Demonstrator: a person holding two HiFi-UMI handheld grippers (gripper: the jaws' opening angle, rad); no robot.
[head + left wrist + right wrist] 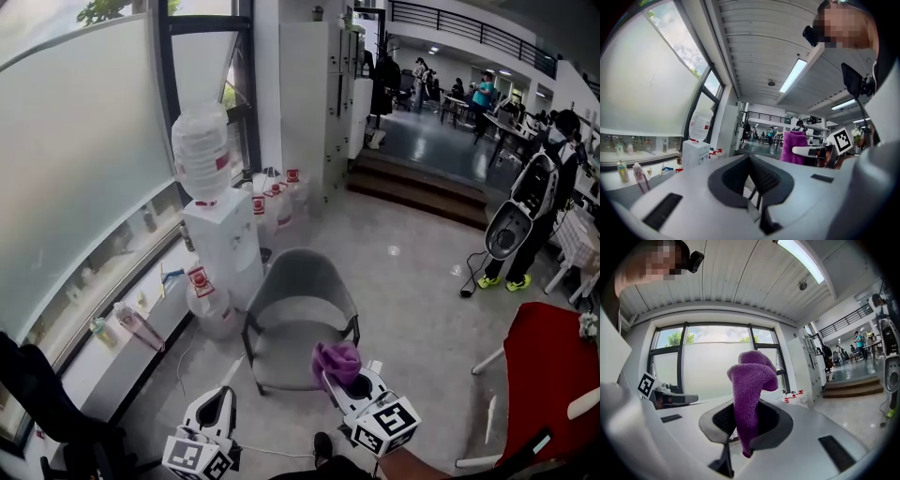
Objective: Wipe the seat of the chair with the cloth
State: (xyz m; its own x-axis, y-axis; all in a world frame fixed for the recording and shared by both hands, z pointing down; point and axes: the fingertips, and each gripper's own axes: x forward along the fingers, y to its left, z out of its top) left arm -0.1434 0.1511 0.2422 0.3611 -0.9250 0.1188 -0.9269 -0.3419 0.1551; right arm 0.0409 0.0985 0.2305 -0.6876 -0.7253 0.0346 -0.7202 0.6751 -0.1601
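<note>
Wiping isn't really under way yet, far as I can judge. The person is standing right in front of the grey chair (302, 286). The right tongs (341, 377) are clamping a purple cloth (335, 359) and holding it over the front corner of the seat (284, 349); it looks clear of the seat rather than pressing on it. The left tongs (222, 399) are hanging off to the side, jaws together with nothing in them. The cloth is looking fluffy, microfibre-ish, bunched into a fold, with one end drooping down between the jaws. The seat is showing no obvious dirt, so I'm guessing the whole wipe is left to do.
</note>
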